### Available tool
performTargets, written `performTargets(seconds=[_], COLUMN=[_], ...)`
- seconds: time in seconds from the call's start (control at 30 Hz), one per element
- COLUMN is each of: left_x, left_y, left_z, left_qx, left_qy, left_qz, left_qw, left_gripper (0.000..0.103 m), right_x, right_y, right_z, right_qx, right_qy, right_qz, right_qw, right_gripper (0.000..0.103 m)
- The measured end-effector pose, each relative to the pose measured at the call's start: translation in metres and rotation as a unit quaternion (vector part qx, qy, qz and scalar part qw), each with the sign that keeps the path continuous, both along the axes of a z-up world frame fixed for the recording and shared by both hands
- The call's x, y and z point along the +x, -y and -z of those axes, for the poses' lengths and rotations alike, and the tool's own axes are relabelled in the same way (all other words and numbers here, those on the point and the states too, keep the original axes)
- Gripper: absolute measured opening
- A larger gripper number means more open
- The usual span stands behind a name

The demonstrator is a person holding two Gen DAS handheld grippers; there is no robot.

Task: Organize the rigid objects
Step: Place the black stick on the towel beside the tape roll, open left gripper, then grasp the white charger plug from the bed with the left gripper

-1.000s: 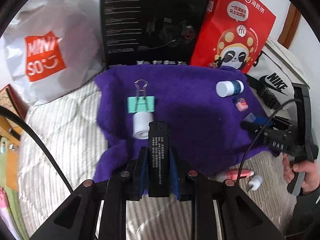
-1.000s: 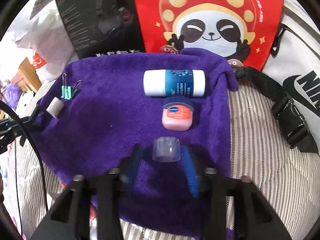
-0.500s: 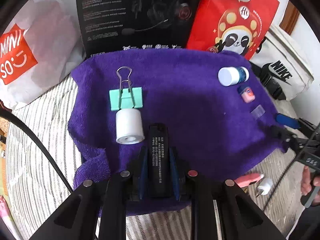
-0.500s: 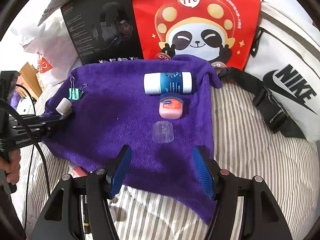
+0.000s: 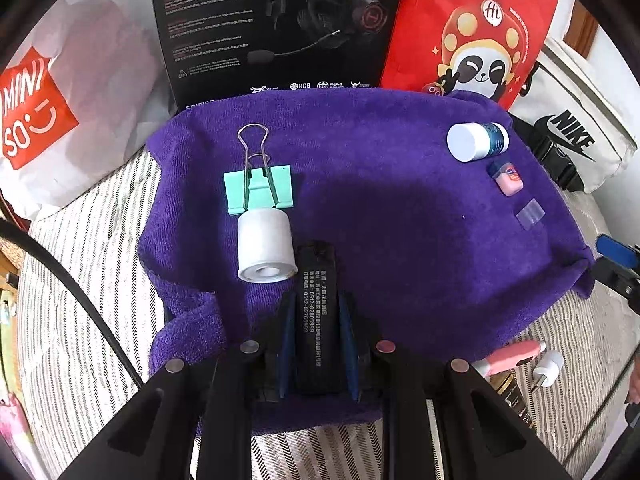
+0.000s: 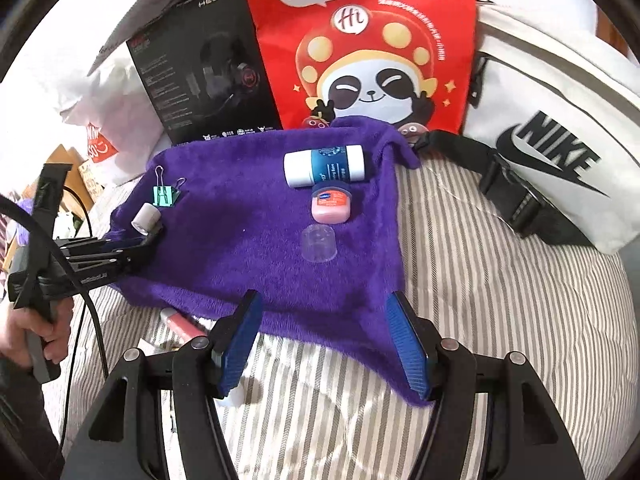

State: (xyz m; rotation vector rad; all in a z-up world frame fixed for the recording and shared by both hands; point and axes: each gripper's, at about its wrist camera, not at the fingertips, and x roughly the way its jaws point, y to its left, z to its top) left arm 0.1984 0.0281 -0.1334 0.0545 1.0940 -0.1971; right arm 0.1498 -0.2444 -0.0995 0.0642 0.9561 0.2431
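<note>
A: State of the left gripper point(image 5: 316, 344)?

B: Its jaws are pinched on a black bar point(image 5: 316, 320), a flat stick with white print on its face. The pads press its two long sides near the rear half, and the front end projects past the fingertips over the towel point(image 5: 400, 240), just beside the white roll point(image 5: 266, 246).

A: How should the bar handle?

B: It is probably rigid and light. Its faces look smooth, so it may slip lengthwise if the grip loosens while it is tilted down. Holding it across the narrow width, as now, seems sound. Whether its tip touches the towel cannot be told.

A: And the right gripper point(image 6: 322, 340)?

B: It is spread, with nothing between its jaws, which have just been opening. It hangs over the near edge of the towel. The clear cap point(image 6: 319, 245) lies free ahead of it, below the pink jar point(image 6: 331, 208) and the white tube point(image 6: 324, 165).

A: Any cautions for those?

B: The cap looks thin-walled and may flex or pop out, so take it across its round wall, lightly. The tube lies on its side and could roll, so grip it across the body. The clip point(image 5: 259, 190) lies flat; the green body offers the best hold.
</note>
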Motion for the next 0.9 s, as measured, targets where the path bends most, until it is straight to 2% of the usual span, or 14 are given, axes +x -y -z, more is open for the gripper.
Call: performTargets(seconds=[0.1, 0.2, 0.33, 0.57, 0.7, 0.9], left_x=[0.0, -0.006, -0.021, -0.069, -0.086, -0.096], left_y=[0.0, -0.002, -0.007, 0.02, 0.042, 0.061], left_z=[-0.001, -0.003, -0.017, -0.045, -0.044, -0.028], left_qx=[-0.013, -0.014, -0.031, -0.023, -0.032, -0.057], left_qy=[-0.008, -0.014, -0.006, 0.024, 0.022, -0.004], left_qz=[0.001, -0.009, -0.029, 0.001, 0.017, 0.024], left_qw=[0.9999, 0.9998, 0.9991, 0.9994, 0.9991, 0.9981], left_gripper=[0.033, 0.037, 0.037, 0.037, 0.037, 0.037], right_x=[-0.011, -0.021, -0.035, -0.06, -0.075, -0.093], right_y=[0.006, 0.013, 0.019, 0.027, 0.03, 0.035], right_z=[-0.002, -0.005, -0.008, -0.01, -0.014, -0.029], right_qx=[0.008, 0.019, 0.024, 0.027, 0.023, 0.006], right_qy=[-0.002, -0.003, 0.0, -0.007, -0.017, -0.013], right_qz=[0.008, 0.017, 0.022, 0.038, 0.047, 0.047], right_qw=[1.0, 1.0, 0.999, 0.999, 0.998, 0.999], right_gripper=[0.064, 0.064, 0.064, 0.064, 0.064, 0.064])
